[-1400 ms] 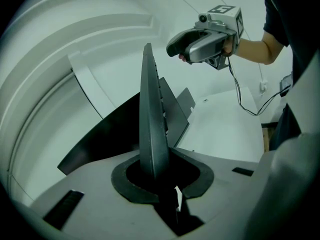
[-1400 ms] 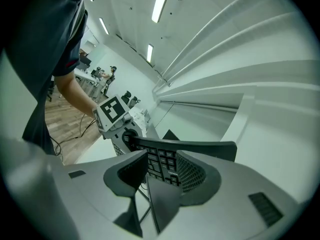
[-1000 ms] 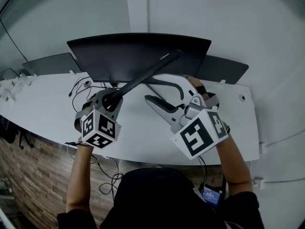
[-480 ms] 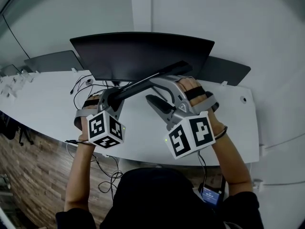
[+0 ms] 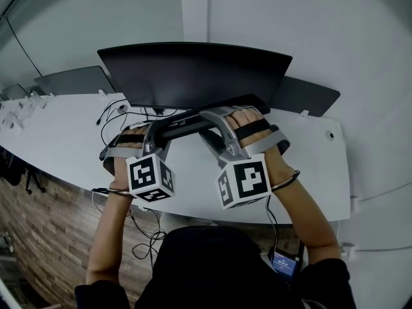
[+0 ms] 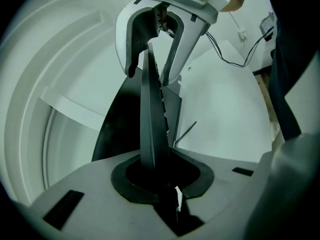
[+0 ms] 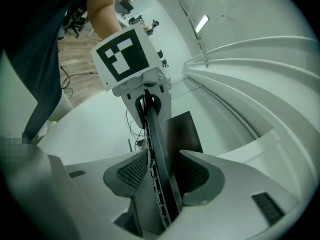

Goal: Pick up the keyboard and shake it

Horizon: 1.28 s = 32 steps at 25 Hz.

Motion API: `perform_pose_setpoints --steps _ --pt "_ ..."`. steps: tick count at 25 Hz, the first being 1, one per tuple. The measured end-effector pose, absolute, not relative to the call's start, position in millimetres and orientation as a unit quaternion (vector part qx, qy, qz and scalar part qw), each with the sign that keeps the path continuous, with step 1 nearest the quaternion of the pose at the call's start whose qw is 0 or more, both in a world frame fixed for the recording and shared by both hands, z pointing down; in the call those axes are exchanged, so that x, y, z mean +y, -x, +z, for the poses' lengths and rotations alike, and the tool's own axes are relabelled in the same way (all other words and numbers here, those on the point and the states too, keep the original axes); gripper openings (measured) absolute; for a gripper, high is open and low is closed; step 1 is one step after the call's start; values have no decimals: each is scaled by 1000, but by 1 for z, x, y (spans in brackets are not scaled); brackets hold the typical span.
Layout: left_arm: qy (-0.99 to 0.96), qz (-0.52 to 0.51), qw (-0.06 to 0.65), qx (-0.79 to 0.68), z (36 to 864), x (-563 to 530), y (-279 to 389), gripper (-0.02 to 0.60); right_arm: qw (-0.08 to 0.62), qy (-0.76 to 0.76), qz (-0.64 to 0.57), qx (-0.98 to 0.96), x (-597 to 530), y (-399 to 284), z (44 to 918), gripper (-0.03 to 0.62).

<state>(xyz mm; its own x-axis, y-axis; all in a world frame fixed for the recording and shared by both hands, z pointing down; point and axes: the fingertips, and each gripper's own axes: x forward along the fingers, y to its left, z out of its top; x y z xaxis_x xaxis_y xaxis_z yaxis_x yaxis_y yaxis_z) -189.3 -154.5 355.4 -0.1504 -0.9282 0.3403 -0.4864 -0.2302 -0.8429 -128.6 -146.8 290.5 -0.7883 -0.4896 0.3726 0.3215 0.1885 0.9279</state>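
One keyboard (image 5: 193, 118), dark and slim, hangs clear of the white surface (image 5: 58, 147), just in front of the monitor (image 5: 193, 73). We see it turned on edge. Its long axis runs across from left to right, and the right end sits a little nearer the screen. Our left tool (image 5: 156, 132) is clenched on the keyboard's left end. Our right tool (image 5: 204, 127) straddles the right part with its jaws apart, a pad on either side and neither one pressing. Loose cables (image 5: 112, 116) lie on the surface, left of the monitor's foot.
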Motion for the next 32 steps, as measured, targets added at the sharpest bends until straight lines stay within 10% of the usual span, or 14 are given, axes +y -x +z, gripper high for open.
perform_pose_setpoints --steps 20,32 --pt "586 -537 268 545 362 -153 173 91 388 -75 -646 -653 -162 138 341 184" --pt "579 -543 278 541 364 -153 171 98 407 -88 -621 -664 -167 132 354 78"
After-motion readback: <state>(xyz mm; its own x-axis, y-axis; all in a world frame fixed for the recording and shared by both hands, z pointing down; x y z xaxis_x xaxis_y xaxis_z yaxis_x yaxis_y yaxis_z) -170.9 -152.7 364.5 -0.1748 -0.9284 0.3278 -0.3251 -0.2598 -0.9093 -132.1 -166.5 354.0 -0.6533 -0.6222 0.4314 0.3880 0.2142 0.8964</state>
